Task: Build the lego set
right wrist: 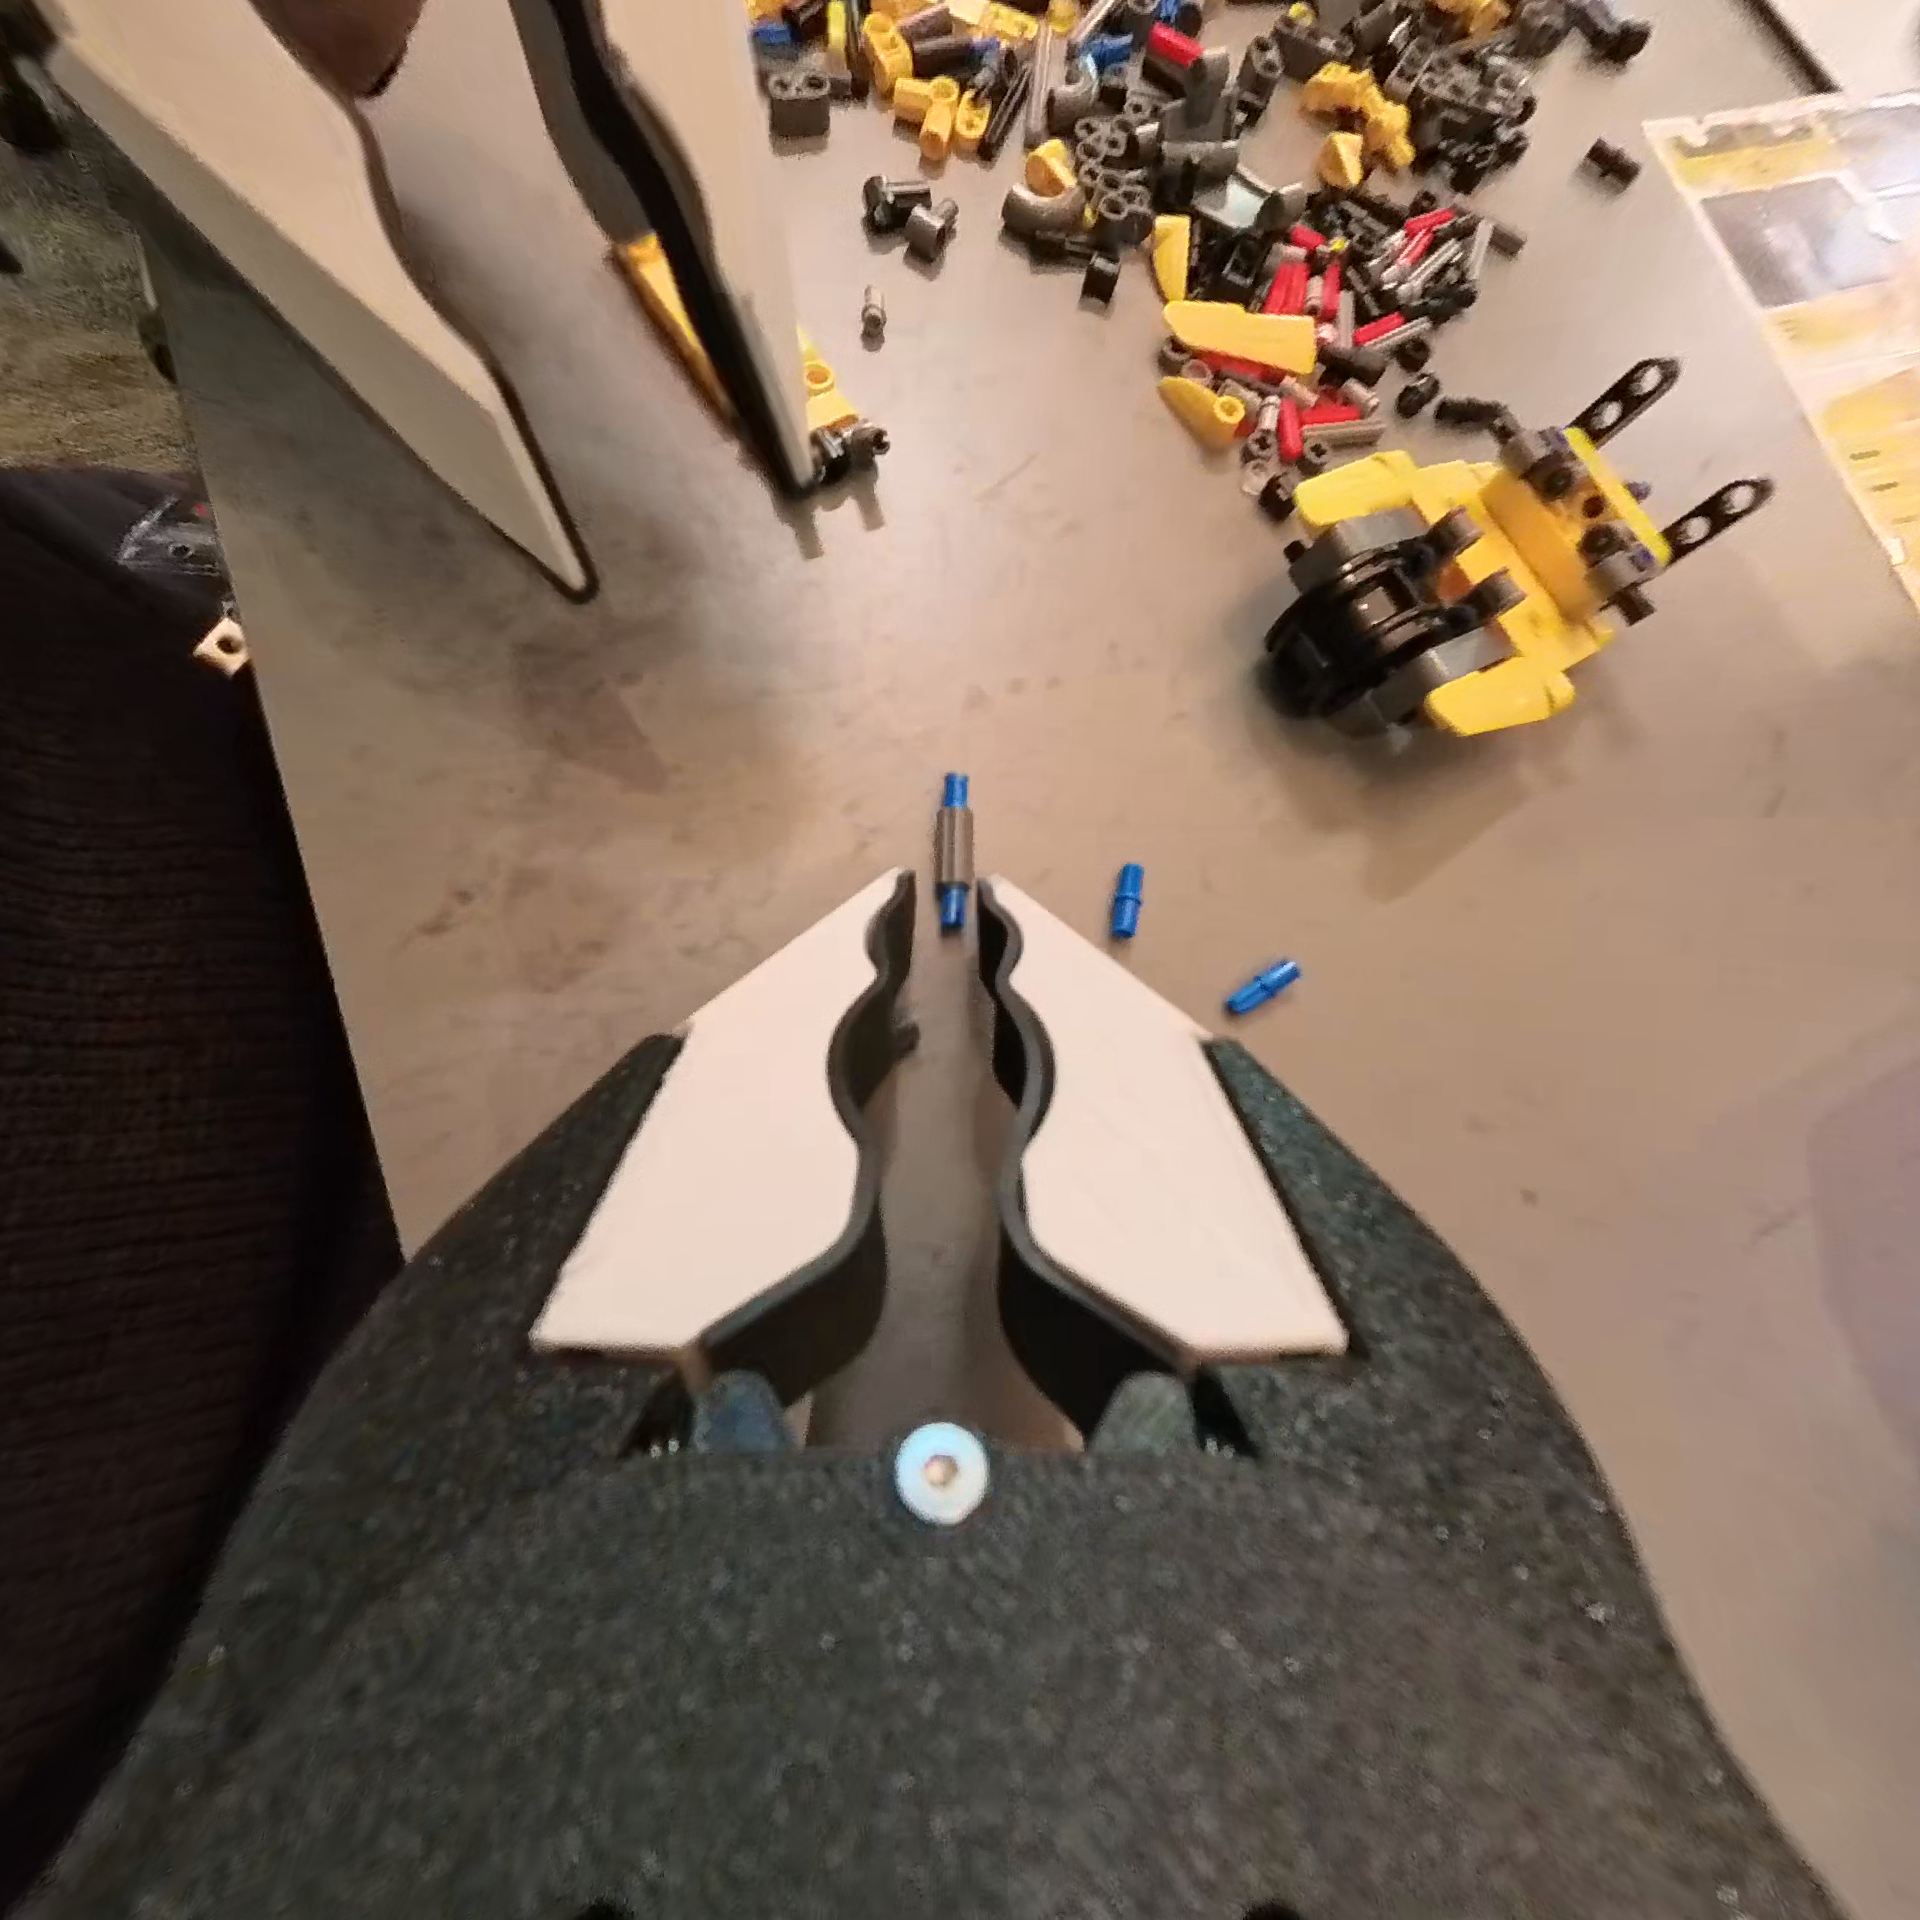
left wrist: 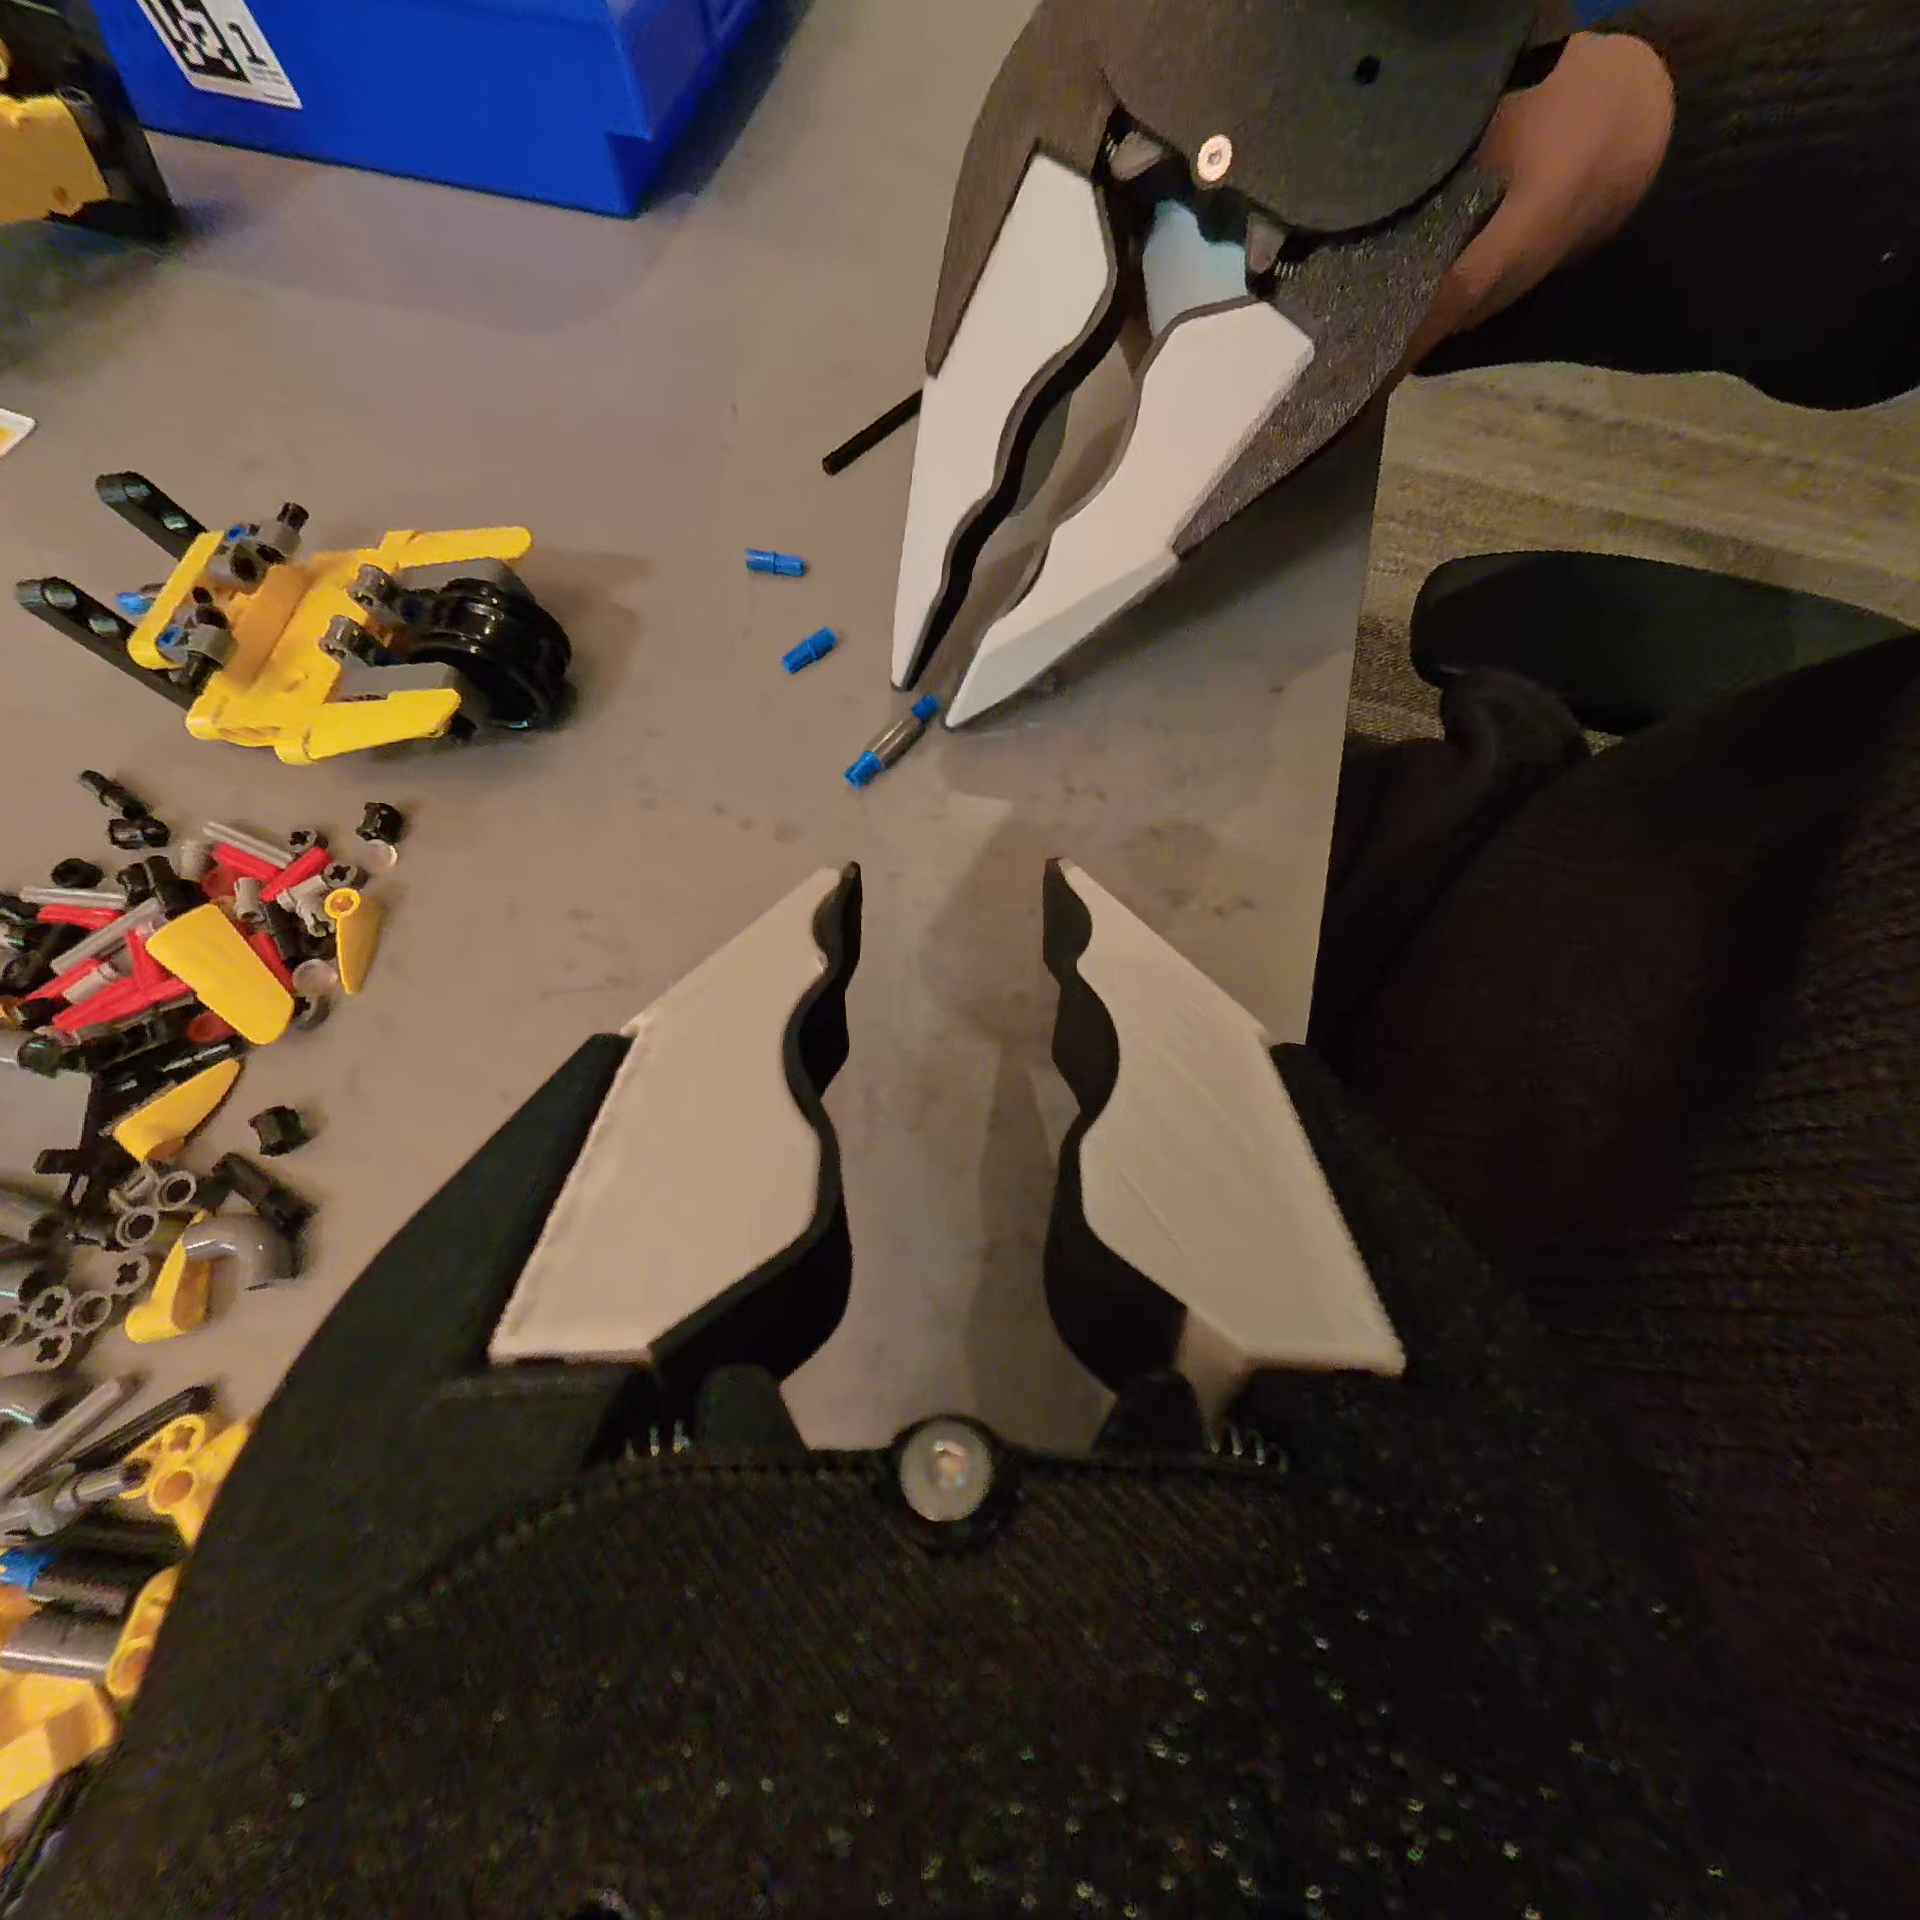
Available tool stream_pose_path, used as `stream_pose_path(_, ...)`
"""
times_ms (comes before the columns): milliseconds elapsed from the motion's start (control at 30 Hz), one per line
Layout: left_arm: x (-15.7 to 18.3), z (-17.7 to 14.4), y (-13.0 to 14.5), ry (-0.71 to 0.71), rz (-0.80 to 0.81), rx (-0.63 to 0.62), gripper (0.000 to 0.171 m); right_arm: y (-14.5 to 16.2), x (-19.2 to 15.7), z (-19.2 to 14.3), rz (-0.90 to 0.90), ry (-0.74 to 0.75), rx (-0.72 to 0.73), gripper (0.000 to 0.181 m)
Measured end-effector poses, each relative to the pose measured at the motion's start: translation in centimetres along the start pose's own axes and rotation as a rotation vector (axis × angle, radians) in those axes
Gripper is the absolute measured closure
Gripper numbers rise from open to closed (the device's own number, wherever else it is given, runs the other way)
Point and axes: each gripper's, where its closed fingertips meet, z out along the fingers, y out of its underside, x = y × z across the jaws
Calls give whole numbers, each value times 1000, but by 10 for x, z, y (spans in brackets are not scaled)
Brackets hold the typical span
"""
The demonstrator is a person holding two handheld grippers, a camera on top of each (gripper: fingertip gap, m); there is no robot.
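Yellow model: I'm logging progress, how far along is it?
Done: the yellow wheeled model stands partly assembled. In hand: nothing gripped; the right gripper has open tips straddling a grey sleeve with blue pins; the left gripper hovers open, empty. Left: two blue pins and the parts pile lie loose.

You see a white printed tag [left wrist: 221, 47] on the blue bin [left wrist: 436, 94] and a printed leaflet [right wrist: 1813, 260] on the table; its print is too small to read.
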Motion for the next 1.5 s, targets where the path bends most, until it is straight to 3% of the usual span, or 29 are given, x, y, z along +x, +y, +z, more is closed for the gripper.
stream_pose_path(133,1,1,0,9,-19,7,139,-5,20,-10,79,45,48,172)
stream_pose_path(267,0,3,-2,11,-24,10,139,1,39,-8,165,80,8,170)
stream_pose_path(633,9,6,-5,7,-10,16,137,9,42,8,94,128,-85,178)
stream_pose_path(700,15,13,-10,25,5,23,138,7,41,1,85,154,-61,178)
stream_pose_path(767,26,23,-21,79,3,35,159,7,38,-10,97,173,-38,178)
stream_pose_path(933,38,56,-49,126,146,-16,147,21,27,-41,167,201,-24,178)
stream_pose_path(1000,35,72,-45,134,229,-73,132,29,22,-50,184,224,-24,178)
stream_pose_path(1100,33,86,-31,177,254,-177,127,38,15,-59,188,255,-25,178)
stream_pose_path(1333,35,77,-5,163,236,-290,138,38,1,-58,187,219,24,178)
stream_pose_path(1500,32,72,-2,112,215,-296,144,35,-12,-49,152,139,36,178)
